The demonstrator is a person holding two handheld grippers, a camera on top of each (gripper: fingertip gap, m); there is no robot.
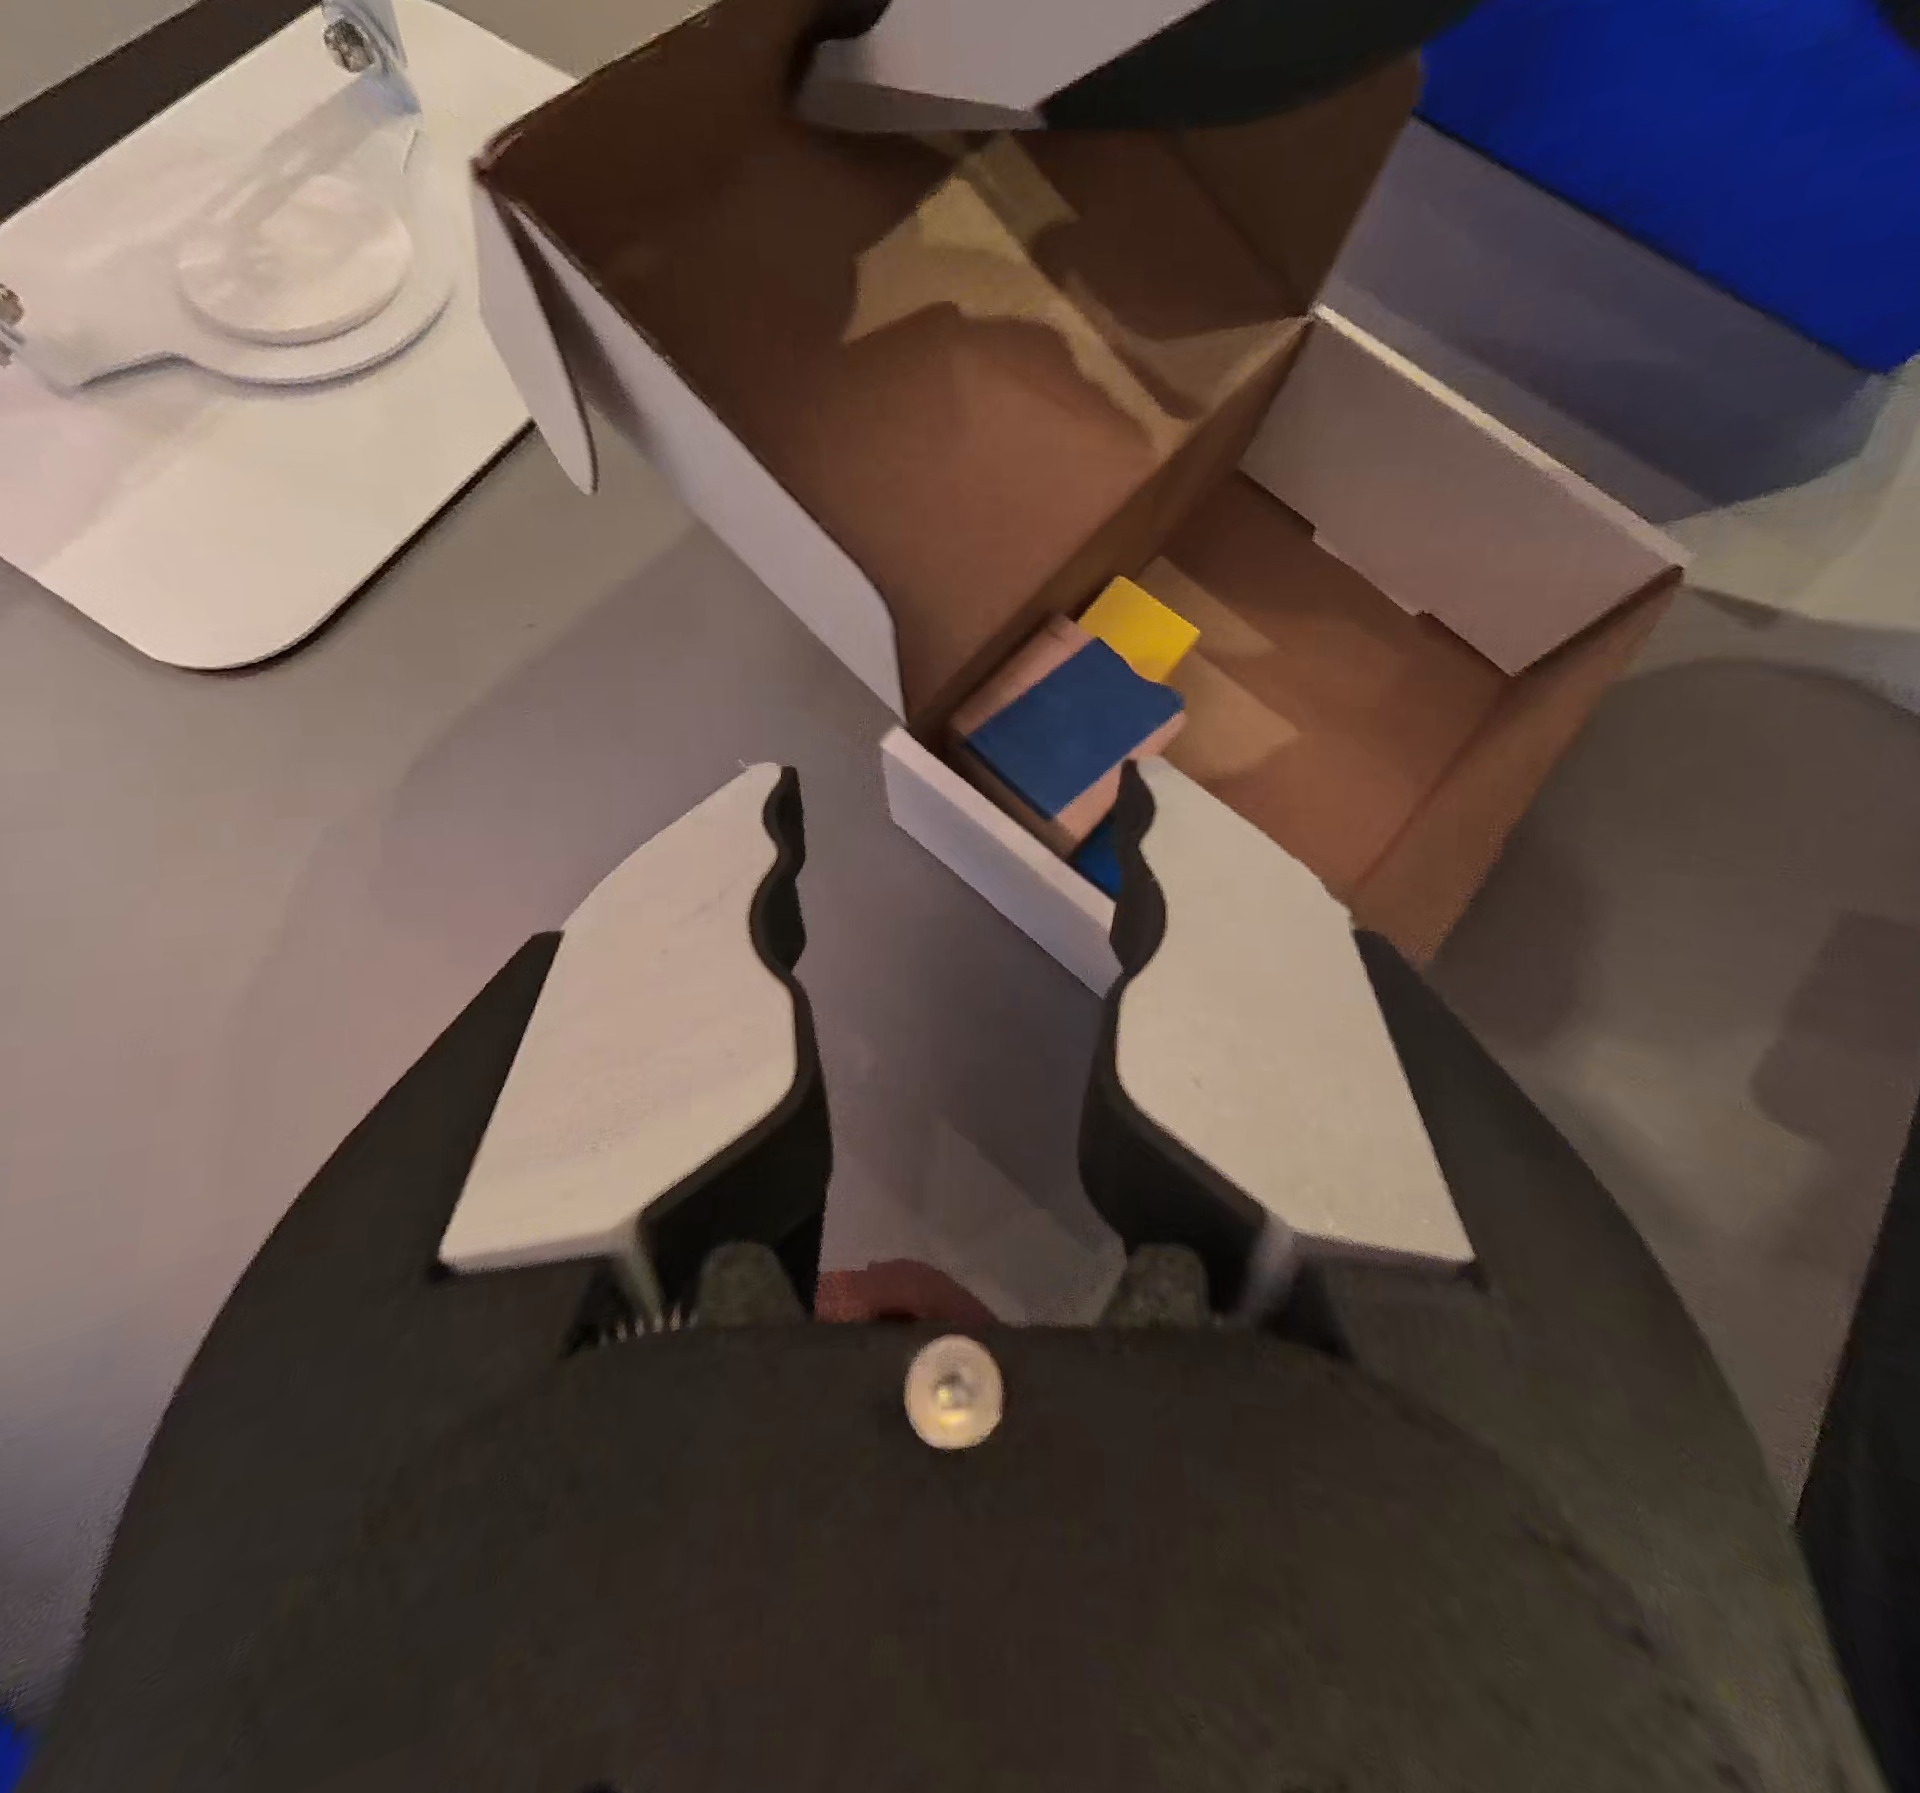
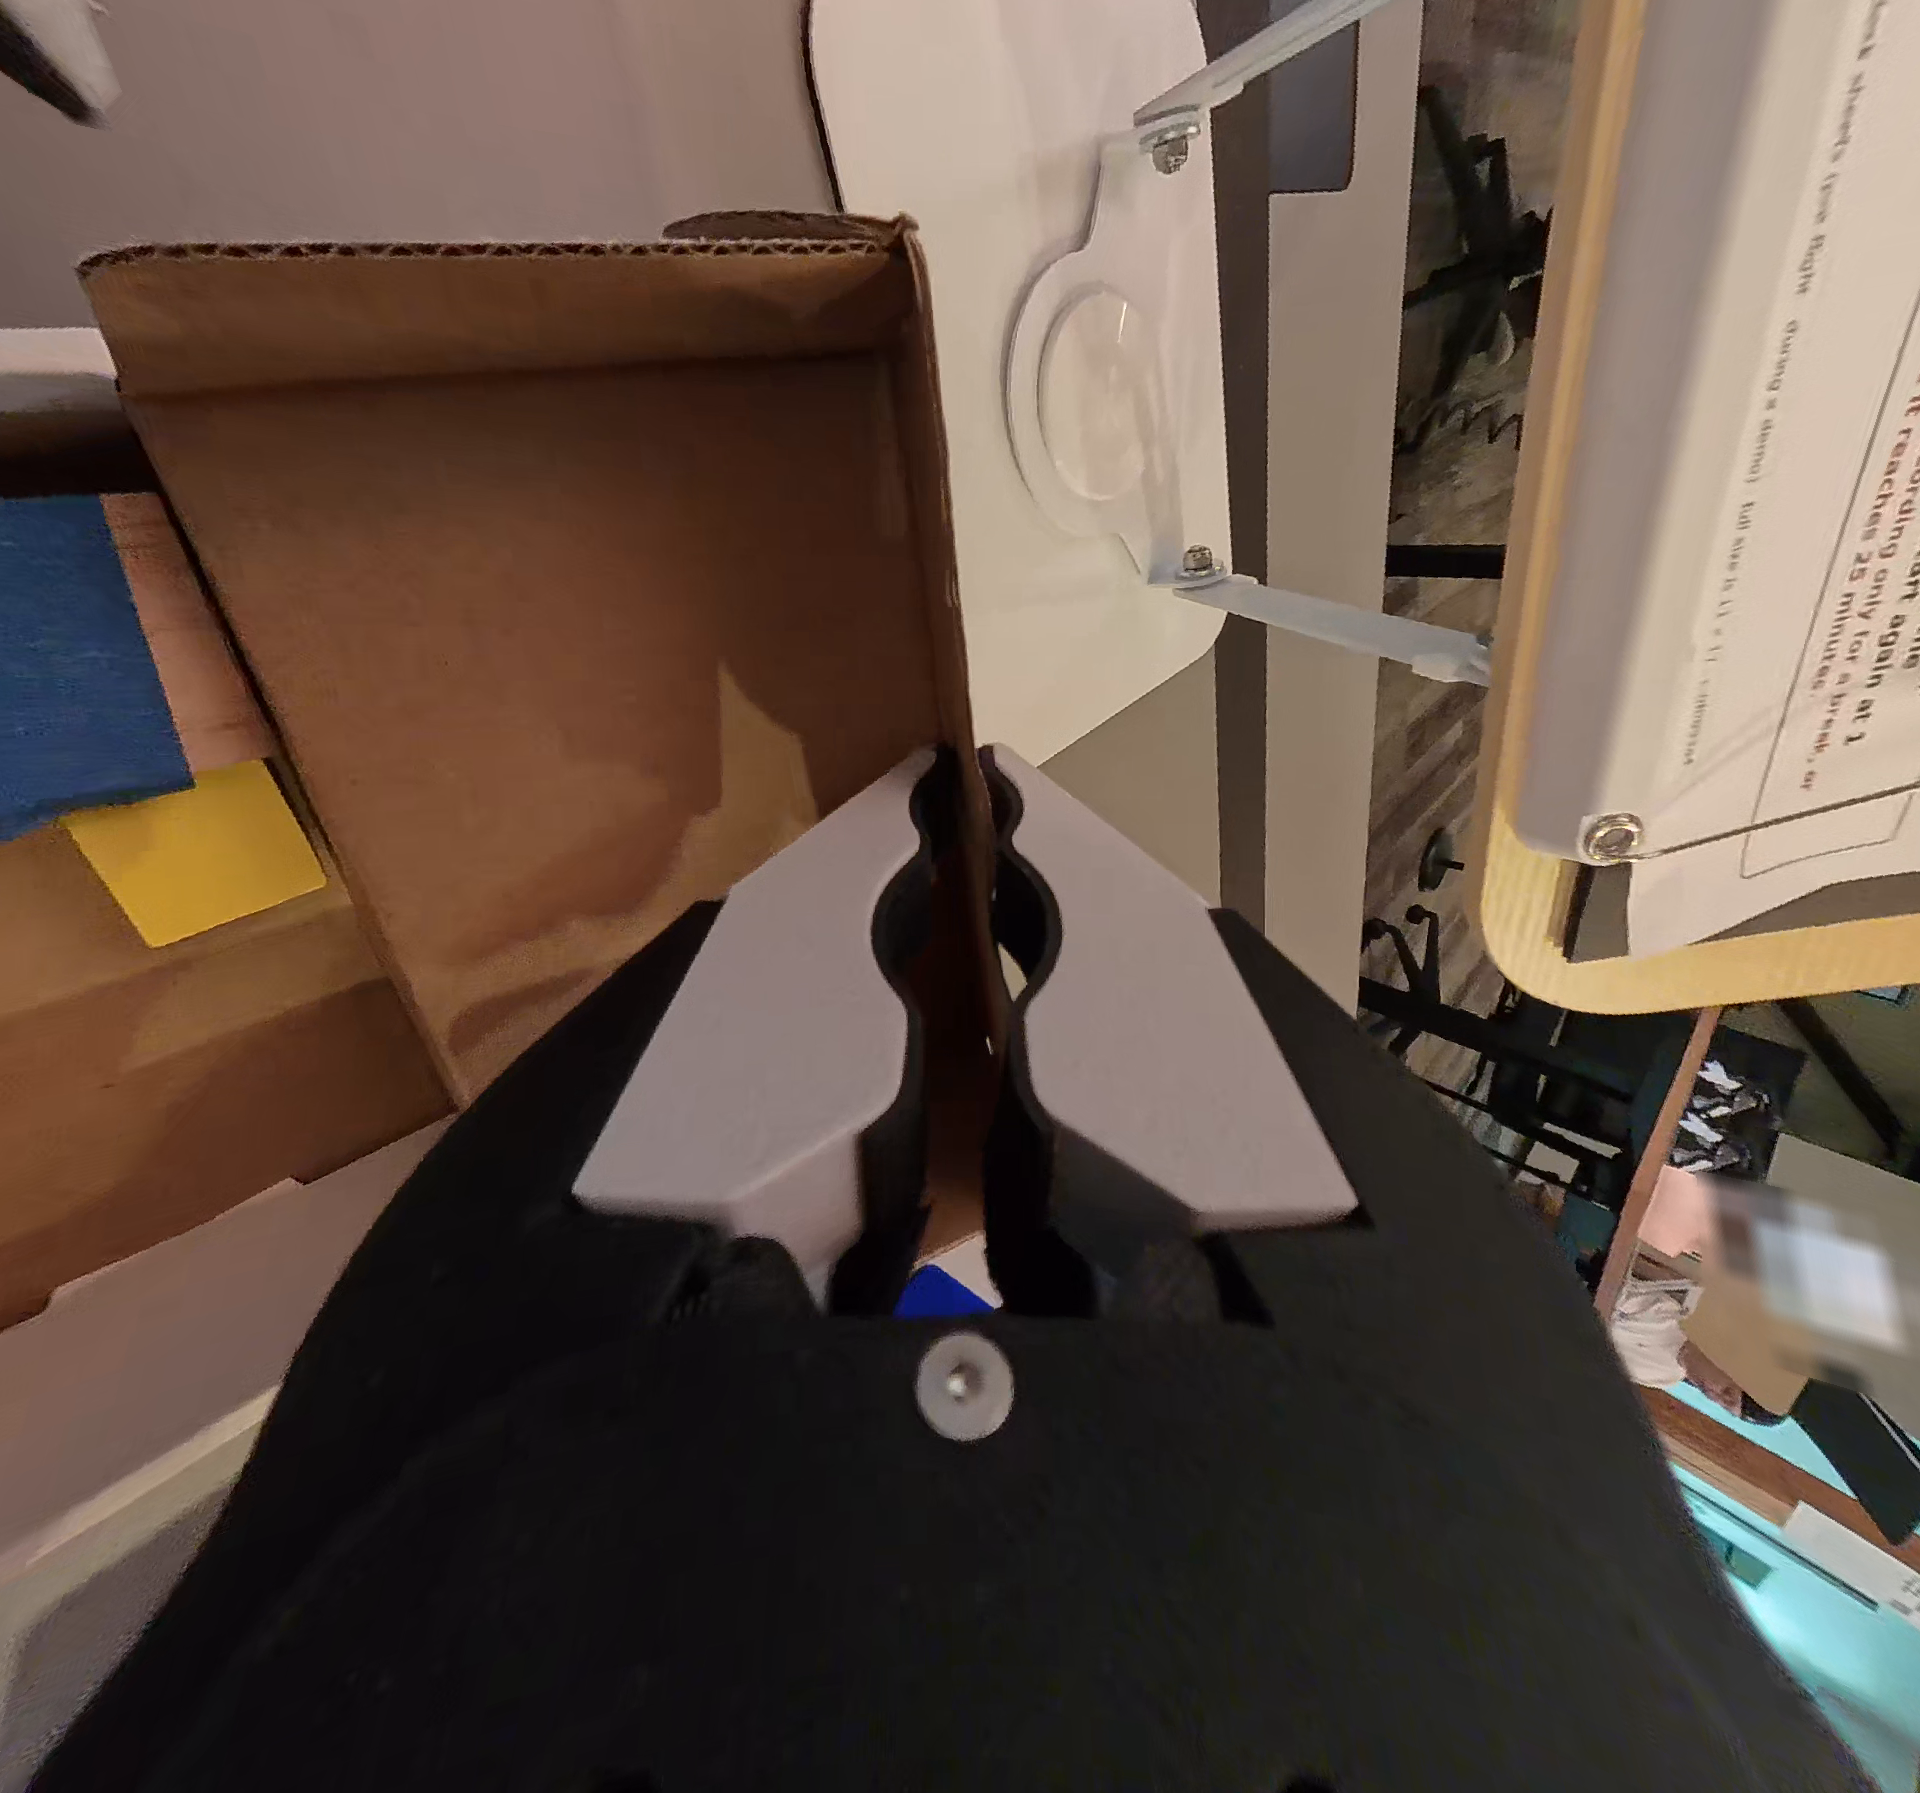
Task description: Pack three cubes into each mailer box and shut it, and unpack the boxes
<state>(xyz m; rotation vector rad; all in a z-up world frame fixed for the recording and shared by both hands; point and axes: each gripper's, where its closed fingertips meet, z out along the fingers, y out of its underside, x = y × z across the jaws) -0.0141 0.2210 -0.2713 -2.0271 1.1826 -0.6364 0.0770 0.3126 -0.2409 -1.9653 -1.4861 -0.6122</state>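
A white mailer box (image 1: 1455, 517) with a brown inside stands open on the grey table. Its lid (image 1: 831, 309) is raised. Inside lie a blue-faced cube (image 1: 1070, 725), a yellow cube (image 1: 1138, 626) and a third blue one, mostly hidden behind my finger. My left gripper (image 1: 961, 798) is open and empty, just in front of the box's near corner. My right gripper (image 2: 961, 767) is shut on the lid's edge flap (image 2: 940, 517) and holds the lid up; it shows at the top of the left wrist view (image 1: 831, 39). The blue cube (image 2: 73, 663) and the yellow cube (image 2: 197, 850) show at the left of the right wrist view.
A white stand base (image 1: 239, 341) with a clear round fitting lies left of the box, also in the right wrist view (image 2: 1039, 237). A blue object (image 1: 1683, 174) lies beyond the box. A wooden-edged board with a printed sheet (image 2: 1714, 393) stands at the right.
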